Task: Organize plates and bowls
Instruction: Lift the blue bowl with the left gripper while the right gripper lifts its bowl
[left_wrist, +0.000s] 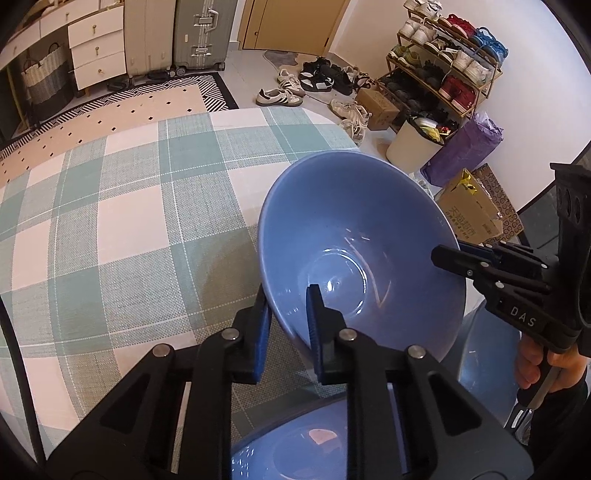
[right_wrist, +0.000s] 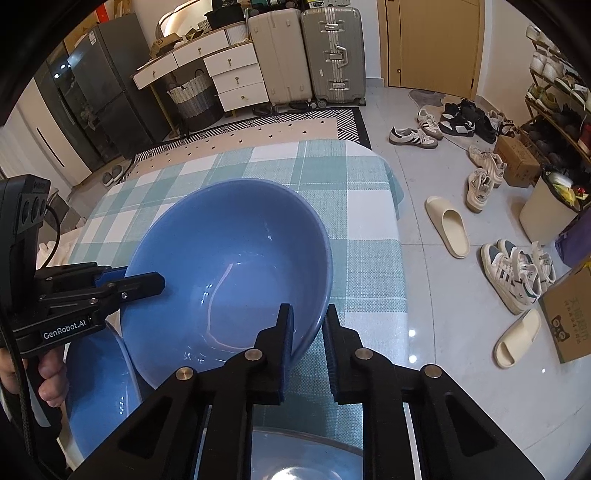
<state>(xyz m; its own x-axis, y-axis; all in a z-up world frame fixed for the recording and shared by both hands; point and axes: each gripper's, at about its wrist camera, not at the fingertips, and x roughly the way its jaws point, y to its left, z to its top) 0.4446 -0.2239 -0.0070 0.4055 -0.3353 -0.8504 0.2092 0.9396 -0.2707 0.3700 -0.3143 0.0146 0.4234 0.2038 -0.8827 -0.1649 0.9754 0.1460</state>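
Glossy blue ceramic bowl (left_wrist: 354, 236) held up tilted over the near right part of the bench (left_wrist: 110, 229), which is covered in a teal-and-white checked woven cloth; both grippers grip it on opposite rim sides. Left gripper (left_wrist: 290, 325): fingers pinching the bowl's near rim, one blue pad outside the wall, one inside. Right gripper (right_wrist: 308, 332): fingers pinching the rim the same way, wall between the two pads. In the left wrist view the right gripper shows from the side at the bowl's right rim (left_wrist: 461, 260), upper finger over the rim, lower finger hidden behind the bowl. In the right wrist view the left gripper comes in from the left (right_wrist: 144, 286), likewise clamped on the rim. Whether the bowl's foot touches the cloth or anything below cannot be told, underside hidden. More blue crockery below: a second blue bowl or plate (right_wrist: 99, 398) sits under the held bowl's left side in the right view, partly covered by it; another blue dish (left_wrist: 295, 450) cut off at the bottom edge between the gripper arms, shape unclear. Person's hand (left_wrist: 554, 369) on the right gripper's handle, mostly cut off by the frame edge; other hand (right_wrist: 48, 380) on the left gripper's handle, only the fingers show. Far bench edge bends with the fisheye; floor beyond holds scattered shoes and slippers (right_wrist: 447, 225).
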